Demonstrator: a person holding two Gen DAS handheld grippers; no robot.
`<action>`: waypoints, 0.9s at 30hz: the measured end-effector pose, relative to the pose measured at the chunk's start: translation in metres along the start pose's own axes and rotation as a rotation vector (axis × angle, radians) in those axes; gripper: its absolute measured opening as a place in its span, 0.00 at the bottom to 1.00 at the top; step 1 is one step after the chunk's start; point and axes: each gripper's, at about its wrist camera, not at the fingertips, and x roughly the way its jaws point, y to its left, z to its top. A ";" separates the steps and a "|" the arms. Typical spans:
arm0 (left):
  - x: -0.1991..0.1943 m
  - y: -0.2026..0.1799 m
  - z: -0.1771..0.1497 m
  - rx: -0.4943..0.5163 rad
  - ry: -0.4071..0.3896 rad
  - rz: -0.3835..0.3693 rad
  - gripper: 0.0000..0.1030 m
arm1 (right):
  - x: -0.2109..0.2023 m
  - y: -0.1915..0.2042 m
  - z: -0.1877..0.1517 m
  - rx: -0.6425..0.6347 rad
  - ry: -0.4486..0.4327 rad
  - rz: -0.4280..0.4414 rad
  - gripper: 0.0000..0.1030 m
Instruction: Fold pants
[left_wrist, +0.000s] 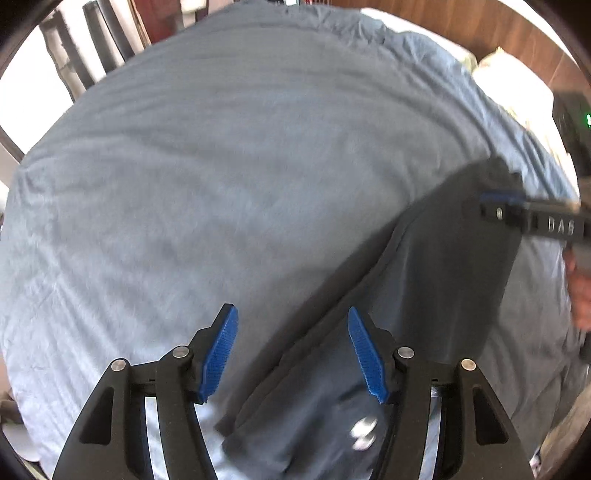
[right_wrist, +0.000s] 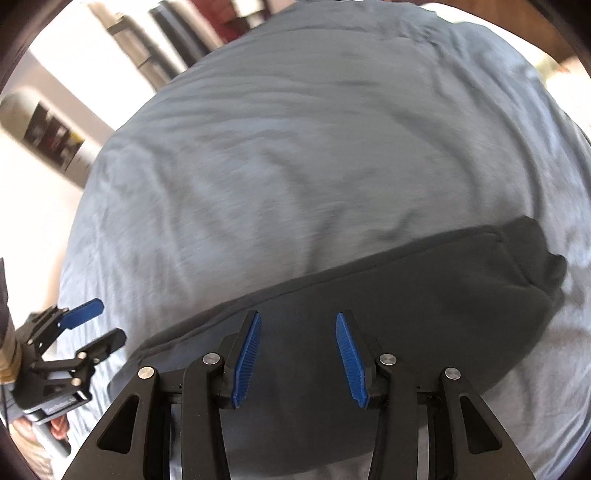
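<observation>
Item 1, far left: pale floor and dark furniture legs beyond the bed edge; blurred, not part of the task.

Item 2: your left gripper, black frame with blue ribbed pads. Jaws stand roughly half apart and have nothing between the pads. In the right wrist view it shows at the left margin, apart from the pants, above bare cover.

Item 3: wide blue-grey fabric bed cover, lightly rippled, the work surface throughout.

Item 4: dark charcoal soft-fabric pants. They lie flat on the cover as one long doubled band, one rounded end to the right in the right wrist view; in the left wrist view they run diagonally under and past your left jaws.

Item 5: your right gripper, same build. Jaws are partly open, pads clear of the cloth, above the middle of the band. Nothing is held.

Step in hand, by judgement: one fold looks laid and both tools are free, so you are between folds.

Next move, by judgement: pinch one end of the band through all layers with both tools, then carry it over to the other end, edges matched.
</observation>
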 end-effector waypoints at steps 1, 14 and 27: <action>0.003 0.003 -0.006 0.008 0.020 -0.016 0.59 | 0.002 0.007 -0.002 -0.016 0.008 0.008 0.42; 0.044 0.018 -0.040 -0.102 0.079 -0.201 0.32 | 0.036 0.053 -0.019 -0.149 0.088 0.025 0.42; 0.020 0.022 -0.041 -0.195 -0.057 -0.113 0.14 | 0.038 0.062 -0.016 -0.127 0.082 0.074 0.42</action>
